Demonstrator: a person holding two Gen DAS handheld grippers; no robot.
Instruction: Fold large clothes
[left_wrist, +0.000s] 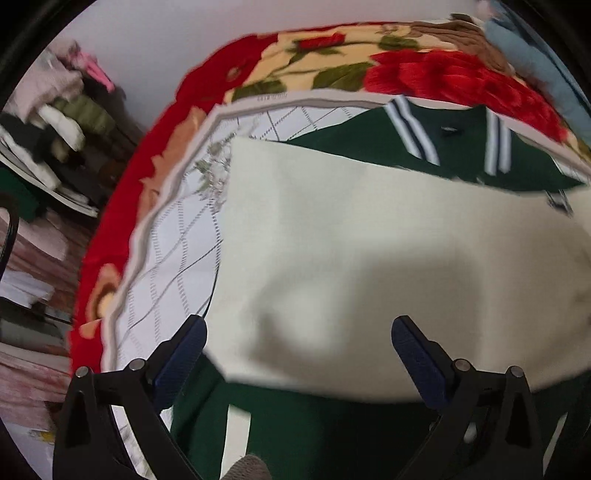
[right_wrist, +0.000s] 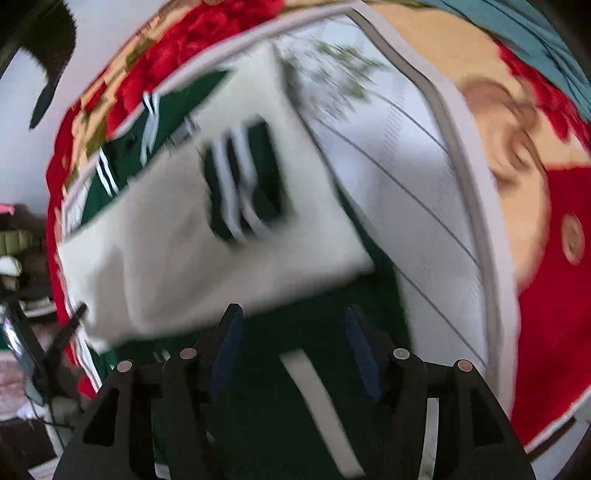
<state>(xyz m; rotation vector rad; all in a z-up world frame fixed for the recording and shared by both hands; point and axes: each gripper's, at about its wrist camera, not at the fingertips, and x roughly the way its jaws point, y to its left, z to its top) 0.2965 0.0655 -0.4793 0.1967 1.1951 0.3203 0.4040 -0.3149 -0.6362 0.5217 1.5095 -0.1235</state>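
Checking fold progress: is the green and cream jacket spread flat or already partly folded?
Partly folded: a cream sleeve with a striped green cuff lies across the green jacket.

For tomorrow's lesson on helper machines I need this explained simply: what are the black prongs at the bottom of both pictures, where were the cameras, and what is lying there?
There is no robot arm here. A person holds a two-fingered gripper in each hand, and a wide-angle camera on each looks along its fingers. One picture comes from the left gripper, the other from the right gripper.

Below lies a green and cream jacket with striped cuffs, its cream sleeves folded across the body, on a white patterned sheet over a red floral blanket.

Both grippers are open and hold nothing. The pictures are blurred.
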